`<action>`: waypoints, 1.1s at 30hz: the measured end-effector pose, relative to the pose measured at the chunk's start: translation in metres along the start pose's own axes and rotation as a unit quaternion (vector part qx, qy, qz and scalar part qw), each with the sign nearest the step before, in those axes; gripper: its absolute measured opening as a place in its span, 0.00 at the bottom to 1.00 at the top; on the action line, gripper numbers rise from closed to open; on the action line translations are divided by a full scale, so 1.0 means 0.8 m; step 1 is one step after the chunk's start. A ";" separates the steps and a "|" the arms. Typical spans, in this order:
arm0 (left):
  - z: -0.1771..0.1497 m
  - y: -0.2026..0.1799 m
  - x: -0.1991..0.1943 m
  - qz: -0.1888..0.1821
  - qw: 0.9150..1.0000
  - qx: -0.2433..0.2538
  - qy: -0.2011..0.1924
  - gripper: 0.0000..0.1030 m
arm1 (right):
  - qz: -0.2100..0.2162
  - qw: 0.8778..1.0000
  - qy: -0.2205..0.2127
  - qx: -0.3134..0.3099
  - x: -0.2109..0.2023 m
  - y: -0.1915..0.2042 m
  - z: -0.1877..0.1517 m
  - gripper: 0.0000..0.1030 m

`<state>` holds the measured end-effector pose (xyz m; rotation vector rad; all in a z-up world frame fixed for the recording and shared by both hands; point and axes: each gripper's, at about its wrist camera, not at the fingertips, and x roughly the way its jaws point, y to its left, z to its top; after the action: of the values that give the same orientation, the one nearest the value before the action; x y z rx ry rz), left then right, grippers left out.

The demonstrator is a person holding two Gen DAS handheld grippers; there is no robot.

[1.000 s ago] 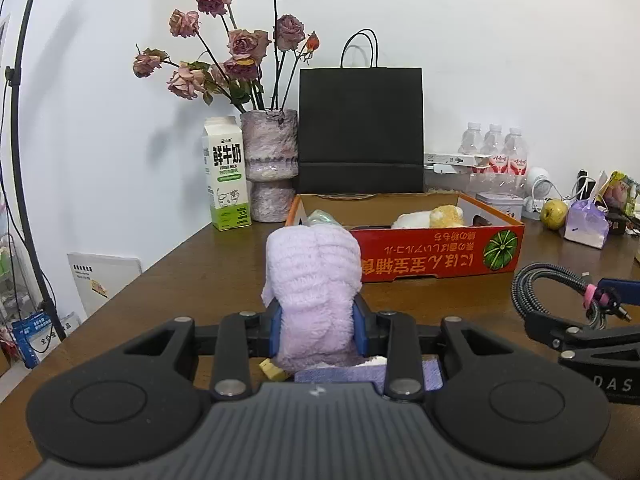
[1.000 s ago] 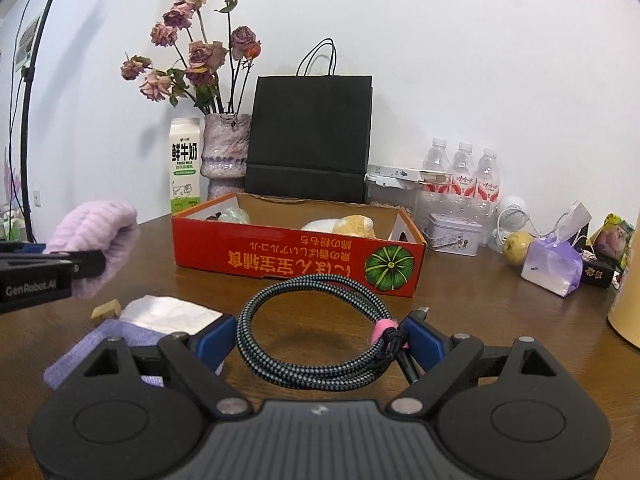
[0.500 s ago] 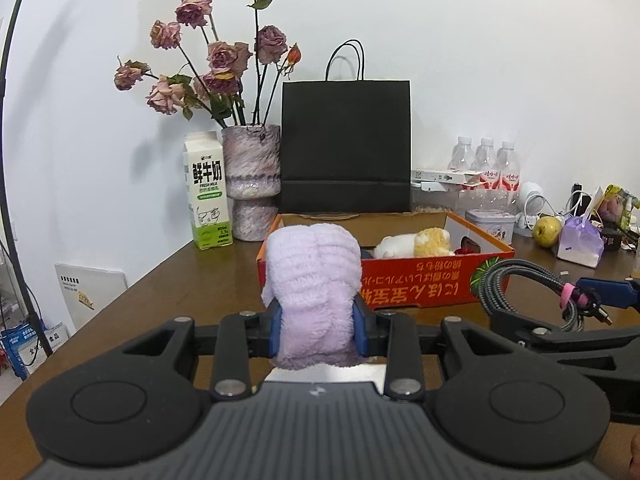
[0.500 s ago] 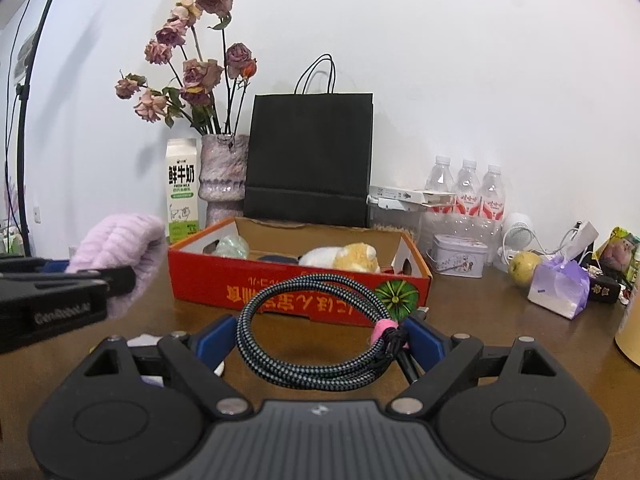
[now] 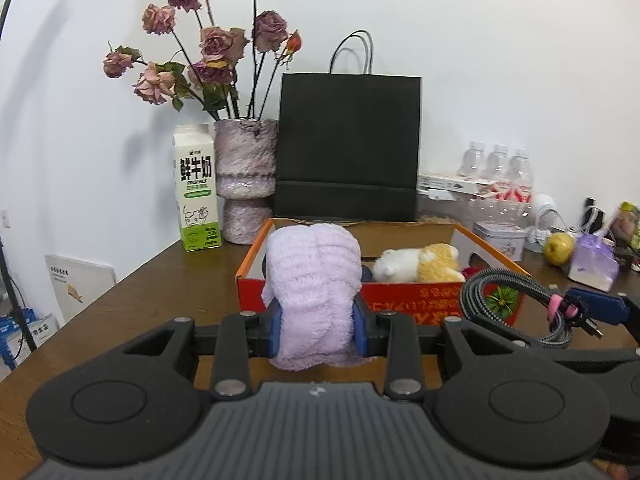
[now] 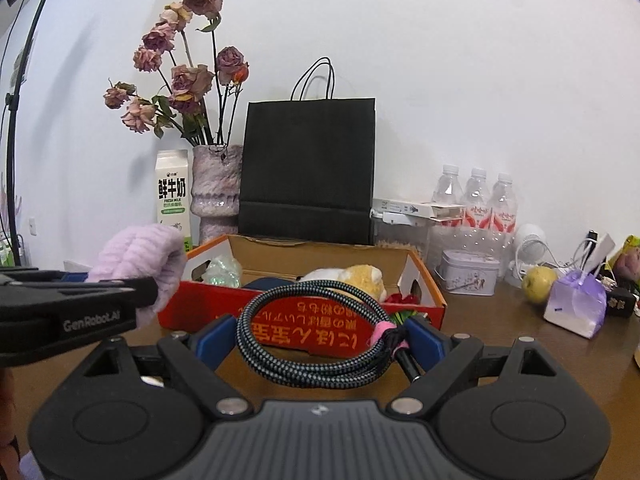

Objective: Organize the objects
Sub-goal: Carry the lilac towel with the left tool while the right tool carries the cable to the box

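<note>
Brown wooden tabletop (image 5: pixel 132 300), red cardboard box (image 6: pixel 304 324) ahead. My left hand-held gripper (image 5: pixel 317 326) clamps a fluffy lilac towel roll (image 5: pixel 314 280); my right hand-held gripper (image 6: pixel 320 340) grips a coiled braided black cable (image 6: pixel 312 336). Carrying step; next, lower both into box.

Left gripper (image 5: pixel 316 322) clamped, right gripper (image 6: pixel 320 338) gripping wide

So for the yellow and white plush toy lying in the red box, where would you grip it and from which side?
Probably from above, jaws spanning its narrow body mid-length. The plush toy lies on its side, low in the red box, whose walls block a level approach. Both grippers are occupied now.
</note>
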<state>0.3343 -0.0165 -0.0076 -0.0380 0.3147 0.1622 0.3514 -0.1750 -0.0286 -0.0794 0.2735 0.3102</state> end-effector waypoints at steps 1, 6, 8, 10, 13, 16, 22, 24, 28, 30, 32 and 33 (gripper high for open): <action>0.002 -0.002 0.005 0.000 1.000 0.000 0.001 0.33 | -0.003 1.000 0.001 -0.001 0.004 0.000 0.002 0.87; 0.016 -0.008 0.027 -0.003 1.000 -0.008 0.001 0.33 | -0.004 1.000 0.003 0.001 0.023 -0.005 0.011 0.87; 0.023 -0.011 0.033 -0.003 1.000 -0.009 -0.004 0.33 | -0.003 1.000 0.002 -0.001 0.030 -0.005 0.015 0.87; 0.030 -0.013 0.039 -0.001 1.000 -0.010 -0.010 0.33 | -0.001 1.000 0.003 -0.002 0.037 -0.005 0.018 0.87; 0.037 -0.016 0.051 -0.001 1.000 -0.011 -0.012 0.33 | 0.000 1.000 0.005 -0.002 0.048 -0.007 0.022 0.87; 0.042 -0.014 0.063 0.001 1.000 -0.015 -0.008 0.33 | 0.001 1.000 0.009 0.005 0.059 -0.012 0.026 0.87; 0.055 -0.012 0.078 0.000 1.000 -0.023 -0.013 0.33 | -0.007 1.000 0.007 0.009 0.080 -0.022 0.036 0.87; 0.059 -0.012 0.083 -0.002 1.000 -0.024 -0.015 0.33 | -0.009 1.000 0.005 0.010 0.088 -0.025 0.039 0.87; 0.065 -0.013 0.097 -0.001 1.000 -0.025 -0.017 0.33 | -0.011 1.000 -0.001 0.013 0.107 -0.029 0.047 0.87; 0.067 -0.013 0.105 0.001 1.000 -0.026 -0.017 0.33 | -0.011 1.000 -0.002 0.014 0.116 -0.033 0.050 0.87; 0.069 -0.013 0.112 0.002 1.000 -0.026 -0.017 0.33 | -0.011 1.000 -0.003 0.016 0.125 -0.036 0.054 0.87; 0.071 -0.012 0.116 0.002 1.000 -0.026 -0.016 0.33 | -0.010 1.000 -0.005 0.017 0.129 -0.038 0.056 0.87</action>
<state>0.4399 -0.0085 0.0175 -0.0864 0.2785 0.1738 0.4670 -0.1685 -0.0131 -0.0472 0.2684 0.2854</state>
